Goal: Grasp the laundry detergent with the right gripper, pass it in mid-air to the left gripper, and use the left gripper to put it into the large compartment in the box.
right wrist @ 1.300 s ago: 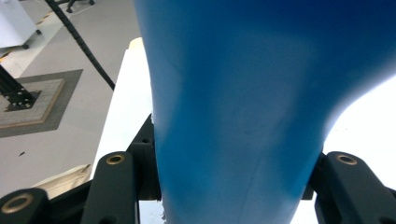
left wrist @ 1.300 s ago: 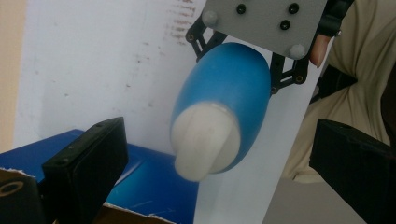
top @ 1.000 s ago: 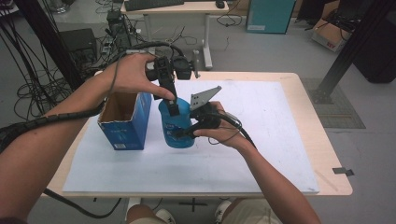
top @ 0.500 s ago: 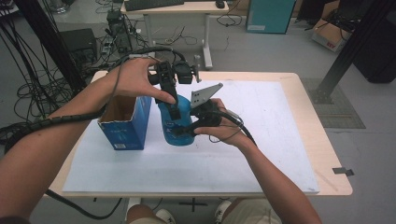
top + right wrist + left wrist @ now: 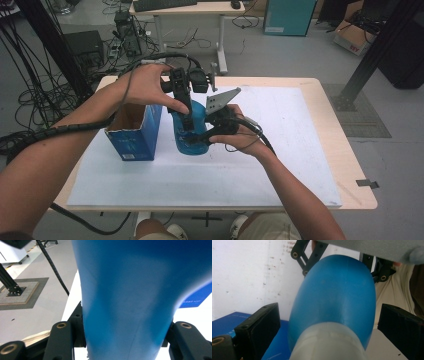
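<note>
Fingers (image 5: 62, 340) of the right gripper (image 5: 202, 136) clamp the lower body of the blue bottle (image 5: 192, 131), one on each side. From above, the left gripper (image 5: 186, 122) straddles the bottle's pale neck, fingers (image 5: 259, 332) spread and clear of it. Beside them a blue box (image 5: 134, 132) stands on the counter (image 5: 300, 150).

Blue bottle (image 5: 125, 297) clamped in right gripper (image 5: 202, 136): smooth translucent plastic, slight sheen; frosted whitish neck under left gripper (image 5: 187, 122). Gripper jaws: matt black plastic, brass-coloured rivets. Blue box (image 5: 135, 131) beside left gripper: glossy printed cardboard, raw brown inside. White sheet (image 5: 280, 150) beneath: matt, faintly speckled. Table (image 5: 345, 155): pale wood.
</note>
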{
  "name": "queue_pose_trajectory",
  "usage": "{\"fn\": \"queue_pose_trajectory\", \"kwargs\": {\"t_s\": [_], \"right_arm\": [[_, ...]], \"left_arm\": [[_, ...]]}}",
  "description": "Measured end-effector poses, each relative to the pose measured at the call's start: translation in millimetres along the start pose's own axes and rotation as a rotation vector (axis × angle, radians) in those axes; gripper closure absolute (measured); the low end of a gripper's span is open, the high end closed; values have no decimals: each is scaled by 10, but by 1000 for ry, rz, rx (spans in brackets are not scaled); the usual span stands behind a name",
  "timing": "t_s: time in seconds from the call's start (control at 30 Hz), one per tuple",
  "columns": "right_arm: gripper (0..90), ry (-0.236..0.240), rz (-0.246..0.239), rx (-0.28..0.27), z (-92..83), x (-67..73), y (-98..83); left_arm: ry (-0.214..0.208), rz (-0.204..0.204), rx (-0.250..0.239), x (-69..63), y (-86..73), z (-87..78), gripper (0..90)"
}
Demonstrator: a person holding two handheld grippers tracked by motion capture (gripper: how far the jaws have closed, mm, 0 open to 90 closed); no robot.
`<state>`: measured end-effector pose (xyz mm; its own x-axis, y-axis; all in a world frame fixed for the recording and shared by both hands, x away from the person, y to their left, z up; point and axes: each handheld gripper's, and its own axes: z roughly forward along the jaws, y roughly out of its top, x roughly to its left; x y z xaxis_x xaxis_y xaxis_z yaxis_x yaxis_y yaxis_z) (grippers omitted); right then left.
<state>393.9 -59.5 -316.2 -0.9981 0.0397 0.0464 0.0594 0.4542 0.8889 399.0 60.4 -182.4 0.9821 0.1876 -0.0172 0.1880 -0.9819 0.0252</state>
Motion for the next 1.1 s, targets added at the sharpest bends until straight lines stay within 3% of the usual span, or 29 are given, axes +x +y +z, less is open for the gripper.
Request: {"fn": "queue_pose_trajectory", "kwargs": {"t_s": [0.77, 0.8, 0.83, 0.87, 0.93, 1.1], "right_arm": [[444, -24, -19, -6, -1, -8, 9], [444, -9, 9, -16, -4, 8, 14], [444, -24, -19, -8, -4, -11, 10], [444, -11, 8, -17, -8, 8, 16], [444, -25, -15, -9, -11, -11, 9], [444, -14, 11, -22, -25, -3, 13]], "left_arm": [[9, 19, -27, -25, -2, -18, 48], [9, 21, -30, -23, -5, -18, 48], [8, 17, -27, -24, -4, -22, 48], [9, 16, -27, -24, -5, -22, 48], [3, 15, -29, -24, -8, -27, 48], [5, 12, -30, -28, -10, -40, 48]]}}
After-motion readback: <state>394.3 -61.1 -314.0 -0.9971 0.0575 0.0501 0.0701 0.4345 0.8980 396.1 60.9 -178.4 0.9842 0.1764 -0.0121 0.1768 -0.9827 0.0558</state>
